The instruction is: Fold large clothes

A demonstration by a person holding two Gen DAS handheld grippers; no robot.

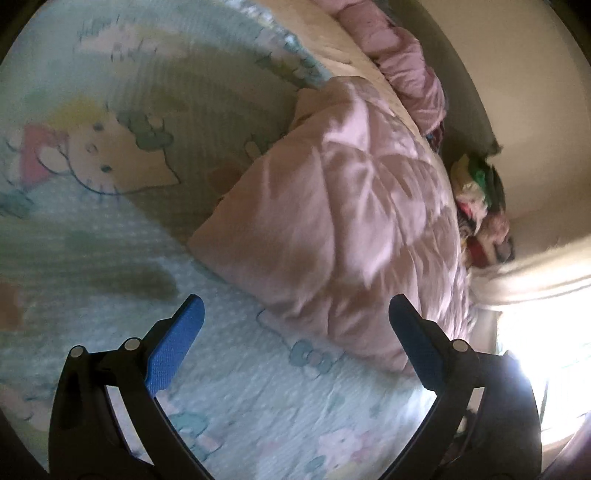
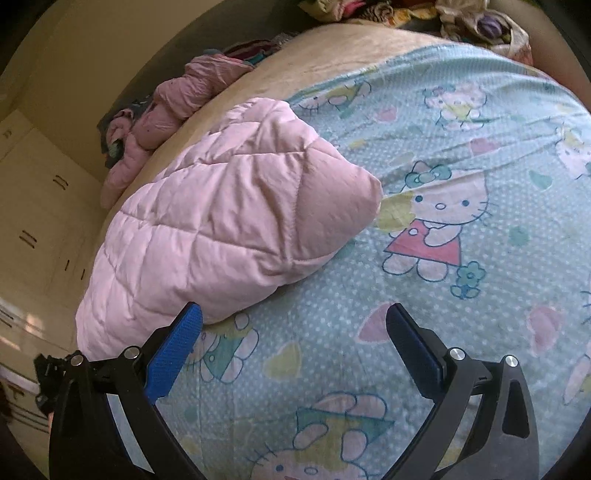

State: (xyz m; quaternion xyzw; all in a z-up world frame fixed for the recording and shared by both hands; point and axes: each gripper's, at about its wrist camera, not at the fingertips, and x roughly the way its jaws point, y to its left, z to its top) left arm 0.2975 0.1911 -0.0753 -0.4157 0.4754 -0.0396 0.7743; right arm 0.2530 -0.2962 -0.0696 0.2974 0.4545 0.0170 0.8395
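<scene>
A bed is covered by a pale blue dotted bedsheet (image 2: 424, 314) printed with cartoon cats, bows and hearts; along its far side a cream blanket (image 2: 295, 62) is seen under the sheet's edge. In the right wrist view, cream cupboard doors (image 2: 33, 206) with dark handles are seen to the left of the bed, and a heap of mixed clothes (image 2: 472, 18) is piled beyond its far edge. In the left wrist view, a colourful clothes pile (image 1: 480, 206) lies against a cream wall (image 1: 535, 110), and strong light is let in at the lower right, where detail is washed out. That view is blurred.

A folded pink quilted jacket (image 2: 221, 229) is laid on the sheet as a puffy bundle with diamond stitching. A second pink garment (image 2: 177, 107), crumpled, is left at the bed's far edge on the cream blanket, well apart from the folded one.

The right gripper (image 2: 293, 317) is held over the sheet with its jaws spread wide and nothing between them; the jacket lies just ahead and to the left, its near edge close to the left blue pad (image 2: 173, 354). The left gripper (image 1: 295, 310) is likewise held wide and unloaded; the pink quilted jacket (image 1: 343, 221) lies ahead and to the right, its lower edge near the right finger. Whether either pad is touching the fabric cannot be told.
</scene>
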